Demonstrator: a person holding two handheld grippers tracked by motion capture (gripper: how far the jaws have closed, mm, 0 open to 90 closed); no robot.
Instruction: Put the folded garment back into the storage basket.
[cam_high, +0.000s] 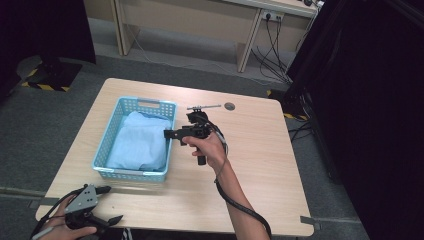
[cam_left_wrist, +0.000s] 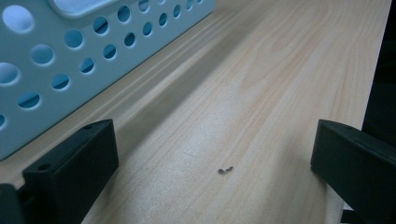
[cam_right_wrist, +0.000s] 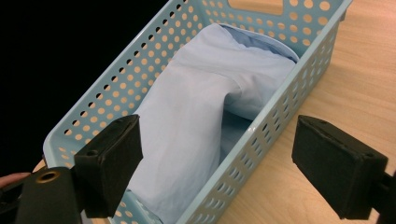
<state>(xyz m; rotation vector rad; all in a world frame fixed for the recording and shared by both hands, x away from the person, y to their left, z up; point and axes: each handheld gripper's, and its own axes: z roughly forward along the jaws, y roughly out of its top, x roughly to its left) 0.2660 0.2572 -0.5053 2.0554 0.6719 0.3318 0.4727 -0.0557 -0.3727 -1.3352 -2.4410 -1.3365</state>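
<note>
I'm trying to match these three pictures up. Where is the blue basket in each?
High view: basket left of centre on the table.
Left gripper view: its holed wall fills the top left.
Right gripper view: it runs diagonally, holding the cloth.
Shared landmark: the wooden table.

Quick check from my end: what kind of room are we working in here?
Probably a lab or office workroom: a plain wooden table on grey carpet, a desk behind with a wall socket and trailing cables, and black curtains alongside.
</note>
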